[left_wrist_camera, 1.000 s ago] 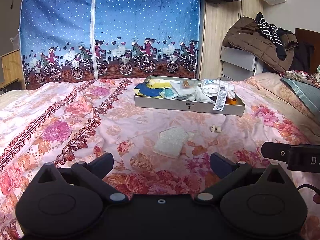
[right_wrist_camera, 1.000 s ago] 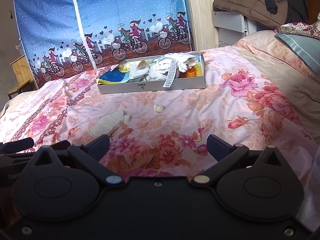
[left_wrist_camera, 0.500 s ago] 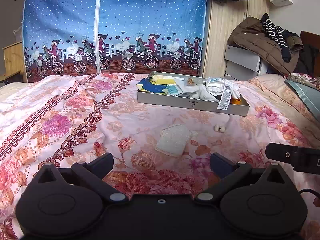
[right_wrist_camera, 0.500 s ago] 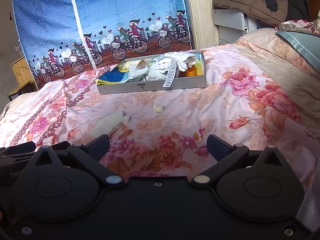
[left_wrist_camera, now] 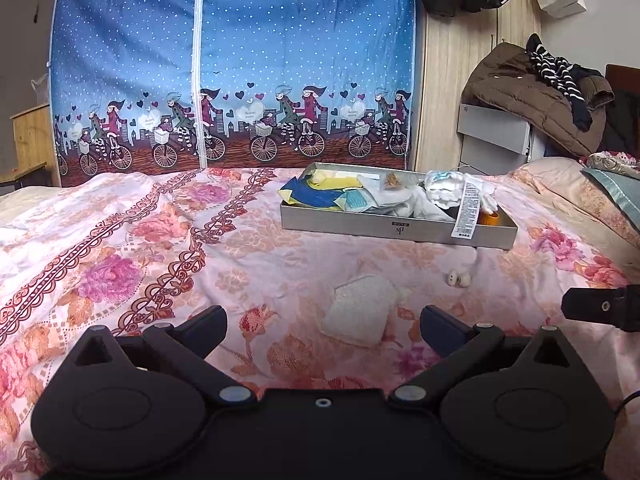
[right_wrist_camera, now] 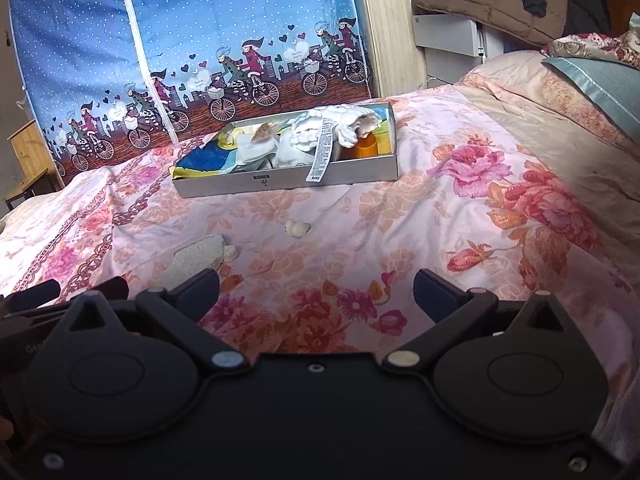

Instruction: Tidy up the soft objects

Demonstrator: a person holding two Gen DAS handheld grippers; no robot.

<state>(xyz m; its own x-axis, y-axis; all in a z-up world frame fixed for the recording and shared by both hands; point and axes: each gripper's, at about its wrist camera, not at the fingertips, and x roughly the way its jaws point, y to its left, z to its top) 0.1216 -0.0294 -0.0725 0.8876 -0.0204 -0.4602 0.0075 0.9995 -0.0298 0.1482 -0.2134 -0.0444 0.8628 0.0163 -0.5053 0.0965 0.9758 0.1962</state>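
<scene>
While both grippers hover low over the floral bedspread [left_wrist_camera: 132, 240], the left gripper [left_wrist_camera: 322, 322] and the right gripper [right_wrist_camera: 316, 288] have their fingers spread wide and hold nothing. A white textured pad [left_wrist_camera: 356, 314] lies flat on the bedspread near its front edge, just ahead of the left gripper, with a small cream lump [left_wrist_camera: 459, 279] near it. Farther back, toward the far edge, a shallow grey box [left_wrist_camera: 396, 230] holds a heap of cloths [left_wrist_camera: 416, 198] and a long label [left_wrist_camera: 466, 210] hanging over its front wall.

A white cloth [left_wrist_camera: 452, 194] hides most of the orange item [left_wrist_camera: 489, 219].
</scene>
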